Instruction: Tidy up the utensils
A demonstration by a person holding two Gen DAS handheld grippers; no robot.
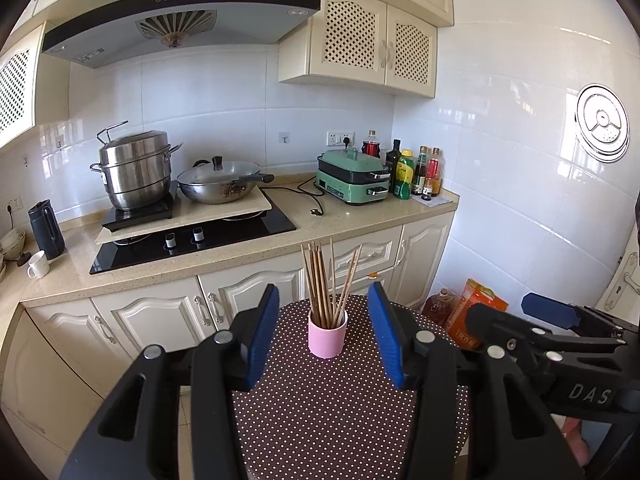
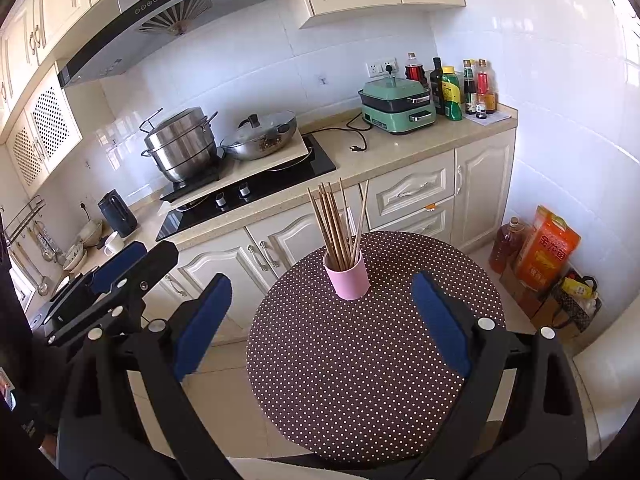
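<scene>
Chopsticks point(image 2: 338, 220): a bundle of thin wooden sticks standing in the pink cup, centre of the right wrist view; they fan outward at the top, one stick leaning apart to the right. No loose utensil shows on the table.
Pink cup point(image 2: 349, 277): upright, small base, set toward the far edge of the round table, centre of both views.
Table point(image 2: 360, 380): round top with a brown polka-dot cover, lower centre of the frame; bare apart from the cup.
Left gripper point(image 1: 323, 332): jaws spread, nothing between the pads; the cup shows between them but farther off, not touched.
Right gripper point(image 2: 320, 324): jaws spread wide, empty; the cup lies ahead, above the gap, apart from both pads.
Task status (judgement): the sticks appear already collected; any remaining step is probably tidying the bundle.
Risk 1, tipping: the tall sticks make the narrow cup top-heavy. A pad striking the upper part of the bundle sideways could overturn it.
Risk 2, sliding: the cloth cover may let the cup skid toward the far edge if pushed from the near side.
Risk 3, scatter: closing on the fanned tops could lever single sticks out of the cup.
Risk 4, collision: both grippers aim at the same cup; a joint approach could bring the fingers together.
</scene>
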